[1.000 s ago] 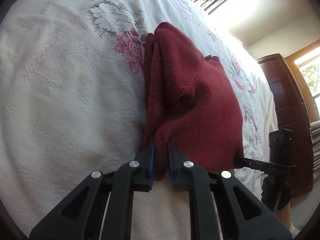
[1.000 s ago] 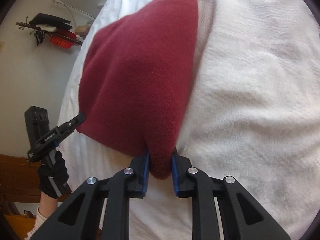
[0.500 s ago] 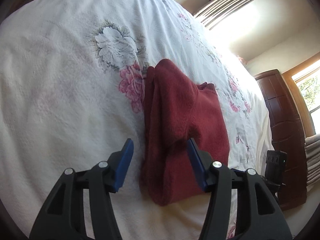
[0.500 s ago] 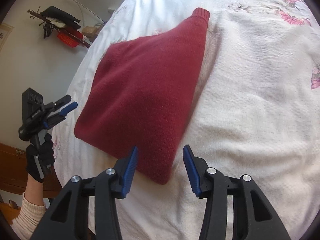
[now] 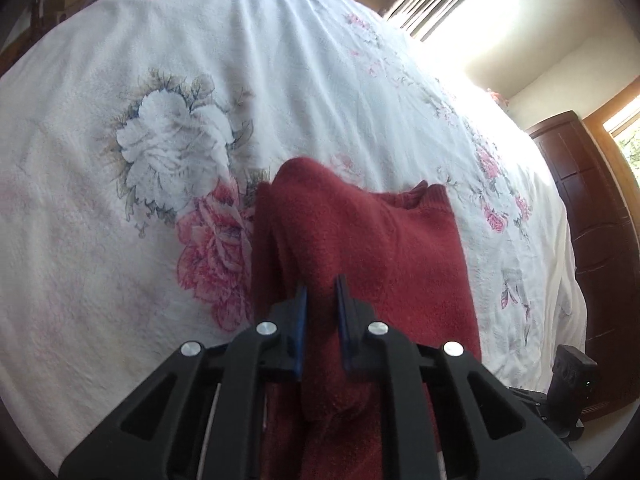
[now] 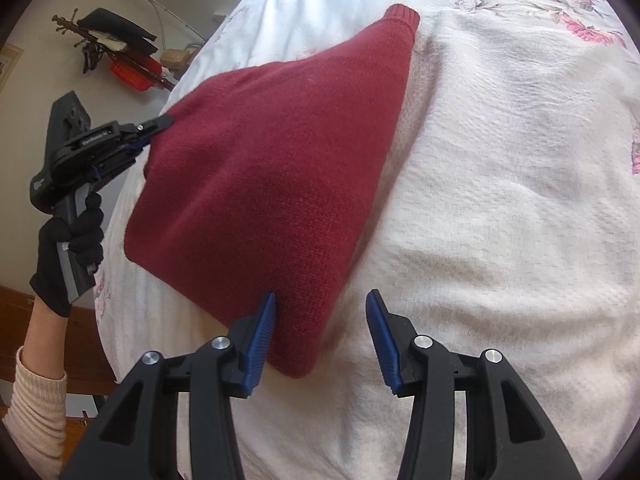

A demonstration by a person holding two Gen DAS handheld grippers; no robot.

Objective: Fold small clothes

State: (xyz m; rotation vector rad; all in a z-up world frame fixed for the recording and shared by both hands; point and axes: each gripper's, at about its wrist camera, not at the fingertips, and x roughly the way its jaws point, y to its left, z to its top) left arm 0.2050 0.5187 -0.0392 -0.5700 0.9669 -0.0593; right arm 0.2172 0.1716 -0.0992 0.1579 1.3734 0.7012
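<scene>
Red sweater (image 6: 280, 168) on bed (image 6: 500, 200): left gripper (image 5: 321, 300) clamps its edge; right gripper (image 6: 320, 320) gapes, empty. Lift evenly, fold across.

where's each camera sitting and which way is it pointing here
Left wrist: sits on the left hand-held gripper, looking along its fingers across the floral bedspread toward a bright window; the fingers are shut on a fold of the red sweater.
Right wrist: sits on the right hand-held gripper, open over the sweater's near corner, facing the wall; it shows the gloved hand and beige sleeve.
Shared: both show the sweater and bedspread, and the right view sees the left hand-held gripper from outside.
</scene>
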